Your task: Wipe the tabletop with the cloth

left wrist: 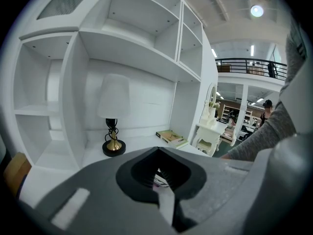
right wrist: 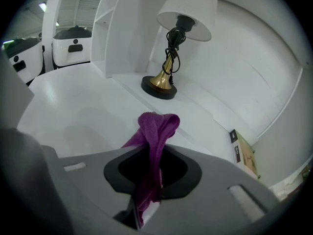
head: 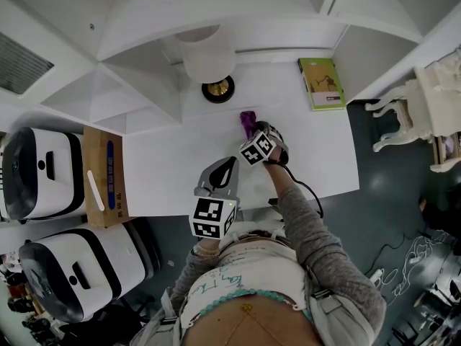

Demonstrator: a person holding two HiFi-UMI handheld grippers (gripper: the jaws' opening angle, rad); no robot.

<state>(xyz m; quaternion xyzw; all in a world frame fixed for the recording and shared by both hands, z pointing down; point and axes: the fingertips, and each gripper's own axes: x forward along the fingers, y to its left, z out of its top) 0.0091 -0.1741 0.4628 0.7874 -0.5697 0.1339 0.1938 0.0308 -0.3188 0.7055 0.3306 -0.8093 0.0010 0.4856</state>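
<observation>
A purple cloth (right wrist: 154, 131) hangs bunched between the jaws of my right gripper (right wrist: 146, 199), which is shut on it. In the head view the cloth (head: 248, 123) pokes out just beyond the right gripper (head: 252, 132), over the middle of the white tabletop (head: 180, 164). My left gripper (head: 223, 173) is held above the table's near edge, jaws closed together with nothing in them. In the left gripper view its jaws (left wrist: 164, 187) meet at the tip.
A lamp with a brass base (head: 217, 89) stands at the back of the table. A green book (head: 321, 83) lies at the back right. A cardboard box (head: 104, 175) and two white appliances (head: 39, 171) sit left. A white ornate chair (head: 418, 114) stands right.
</observation>
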